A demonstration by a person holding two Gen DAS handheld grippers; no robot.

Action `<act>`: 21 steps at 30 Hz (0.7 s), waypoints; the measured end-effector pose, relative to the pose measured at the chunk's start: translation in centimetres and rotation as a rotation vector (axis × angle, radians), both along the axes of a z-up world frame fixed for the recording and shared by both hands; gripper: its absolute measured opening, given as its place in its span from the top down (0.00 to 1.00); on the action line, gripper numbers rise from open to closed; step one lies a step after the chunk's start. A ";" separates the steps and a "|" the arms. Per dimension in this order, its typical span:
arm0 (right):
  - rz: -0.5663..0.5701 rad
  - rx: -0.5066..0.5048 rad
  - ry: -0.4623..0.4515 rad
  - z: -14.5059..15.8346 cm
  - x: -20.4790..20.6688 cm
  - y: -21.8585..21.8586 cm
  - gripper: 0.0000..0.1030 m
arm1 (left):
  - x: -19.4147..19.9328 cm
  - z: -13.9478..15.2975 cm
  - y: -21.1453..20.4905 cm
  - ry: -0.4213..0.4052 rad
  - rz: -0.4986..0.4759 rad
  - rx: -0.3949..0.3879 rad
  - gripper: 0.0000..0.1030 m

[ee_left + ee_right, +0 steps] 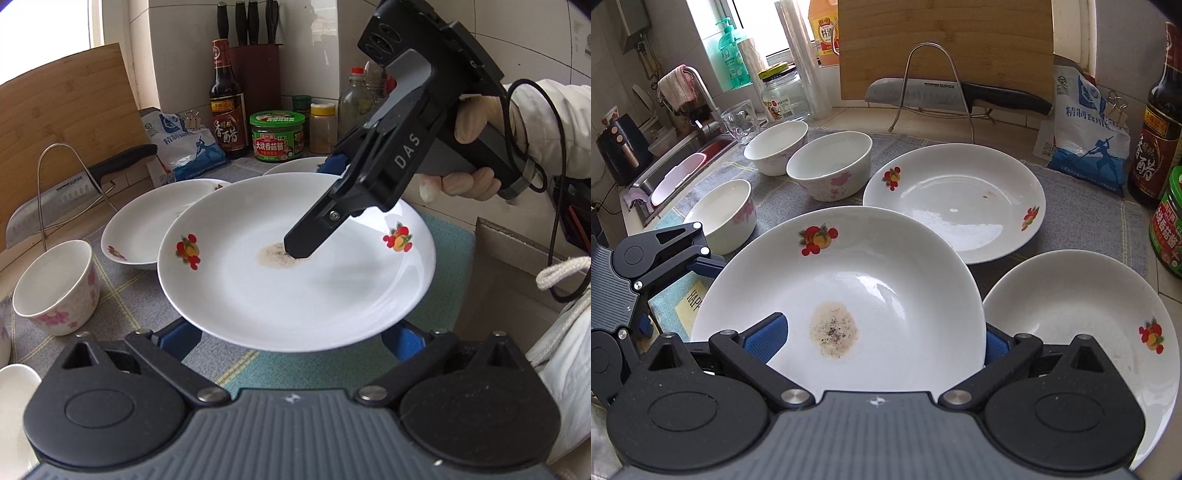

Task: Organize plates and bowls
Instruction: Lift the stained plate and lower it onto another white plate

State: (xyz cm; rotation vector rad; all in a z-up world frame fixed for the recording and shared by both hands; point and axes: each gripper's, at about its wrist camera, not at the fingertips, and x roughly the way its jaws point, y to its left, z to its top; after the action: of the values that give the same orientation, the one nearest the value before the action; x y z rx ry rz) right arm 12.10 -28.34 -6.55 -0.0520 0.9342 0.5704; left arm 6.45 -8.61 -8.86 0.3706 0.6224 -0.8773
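Note:
A white plate [295,280] with fruit prints and a brown stain is held above the cloth. My right gripper [306,236] is shut on its far rim, one finger over the plate and one under it. In the right wrist view the same plate [871,273] sits between the right gripper's fingers [764,339]. My left gripper [291,339] stands open under the plate's near rim, its blue pads [177,341] below the edge. Two more fruit-print plates [960,199] [1082,314] lie on the cloth. Three white bowls with pink flowers [831,168] [777,146] [722,212] stand at the left.
A cleaver [945,92] rests in a wire rack before a wooden cutting board [945,40]. A salt bag [1086,136], vinegar bottle [1156,136], green jar [277,136] and knife block [255,70] line the back. A sink [676,173] is at the left. A cardboard box [517,277] stands to the right.

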 end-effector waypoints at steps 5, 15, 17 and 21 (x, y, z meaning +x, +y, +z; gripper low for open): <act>-0.059 -0.003 -0.014 0.3 -0.3 -2.9 0.00 | 1.8 -0.2 -2.5 0.001 -0.053 -0.002 0.01; -0.161 -0.007 -0.017 -0.2 0.2 -8.5 0.00 | 4.1 -0.7 -8.1 0.016 -0.121 -0.009 0.01; -0.173 -0.004 -0.015 -0.4 0.4 -9.4 0.00 | 4.5 -0.7 -9.0 0.018 -0.125 -0.006 0.01; -0.187 0.004 -0.011 -0.7 0.9 -10.7 0.00 | 5.1 -1.0 -10.4 0.026 -0.129 0.004 0.01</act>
State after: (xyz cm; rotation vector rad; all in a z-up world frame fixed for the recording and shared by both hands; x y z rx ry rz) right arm 12.96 -39.06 -7.28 0.0357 0.9157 0.3987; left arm 11.57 -19.01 -9.81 0.4071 0.6296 -1.0060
